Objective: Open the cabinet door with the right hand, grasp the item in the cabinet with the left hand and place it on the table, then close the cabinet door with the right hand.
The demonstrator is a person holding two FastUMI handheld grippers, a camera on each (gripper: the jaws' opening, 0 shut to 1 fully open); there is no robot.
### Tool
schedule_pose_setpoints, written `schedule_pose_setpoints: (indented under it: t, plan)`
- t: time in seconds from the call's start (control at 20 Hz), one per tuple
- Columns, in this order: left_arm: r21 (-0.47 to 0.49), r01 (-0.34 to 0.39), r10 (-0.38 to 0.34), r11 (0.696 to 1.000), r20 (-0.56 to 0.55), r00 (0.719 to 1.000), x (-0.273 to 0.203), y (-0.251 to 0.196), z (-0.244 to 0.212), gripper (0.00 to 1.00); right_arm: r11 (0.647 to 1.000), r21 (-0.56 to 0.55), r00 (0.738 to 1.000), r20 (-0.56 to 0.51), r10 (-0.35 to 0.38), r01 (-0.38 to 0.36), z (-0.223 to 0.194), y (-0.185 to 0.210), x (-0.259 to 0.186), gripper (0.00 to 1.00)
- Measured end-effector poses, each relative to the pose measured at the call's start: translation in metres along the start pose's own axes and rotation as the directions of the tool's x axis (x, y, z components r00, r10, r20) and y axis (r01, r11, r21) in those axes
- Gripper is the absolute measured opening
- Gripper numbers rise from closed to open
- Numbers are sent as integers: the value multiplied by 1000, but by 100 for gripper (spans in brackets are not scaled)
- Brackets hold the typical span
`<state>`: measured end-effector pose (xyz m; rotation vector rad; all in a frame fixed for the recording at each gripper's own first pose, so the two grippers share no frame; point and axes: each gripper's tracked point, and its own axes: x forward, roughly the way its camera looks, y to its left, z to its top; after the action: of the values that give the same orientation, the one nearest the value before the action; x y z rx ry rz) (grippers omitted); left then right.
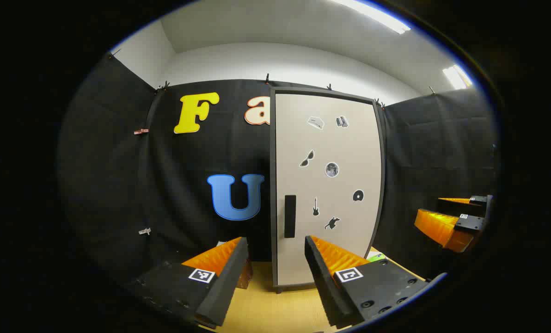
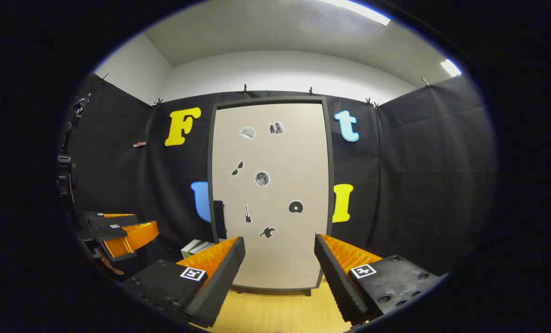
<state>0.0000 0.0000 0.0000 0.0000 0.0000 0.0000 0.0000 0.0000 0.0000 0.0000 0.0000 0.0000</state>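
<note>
A tall cabinet with a pale door [image 1: 328,185] [image 2: 271,194] stands shut on the wooden table [image 1: 266,310] [image 2: 275,312]. Small stickers dot the door. Its dark handle [image 1: 290,216] [image 2: 218,212] runs along the door's left edge. My left gripper [image 1: 275,252] is open, a short way in front of the cabinet's lower left. My right gripper [image 2: 279,249] is open too, facing the door's lower middle from a short distance; it also appears at the right edge of the left gripper view [image 1: 456,219]. Whatever is inside the cabinet is hidden behind the door.
Black cloth walls close the booth at the back and on both sides. A small stack of flat boxes [image 2: 196,247] lies on the table left of the cabinet. A green item [image 1: 376,256] peeks out at the cabinet's right foot.
</note>
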Motion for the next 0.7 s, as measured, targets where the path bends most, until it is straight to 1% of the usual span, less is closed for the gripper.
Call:
schedule_pose_setpoints:
  t: [0.25, 0.5, 0.55, 0.7]
  plan:
    - [-5, 10, -10, 1000, 3, 1000, -3, 2, -3, 80, 1000, -7, 1000, -6, 2, -2, -2, 4, -2, 97]
    - [-9, 37, -37, 999, 23, 999, -7, 1, 2, 81, 1000, -17, 1000, -10, -2, 2, -3, 9, 0, 97]
    - [-11, 44, -44, 999, 26, 999, -7, 1, 3, 84, 1000, -18, 1000, -9, -2, 2, -2, 10, 0, 97]
    - [-57, 101, -99, 993, 37, 994, -8, -6, 4, 87, 1000, -15, 1000, -6, 3, -3, -1, 15, 0, 97]
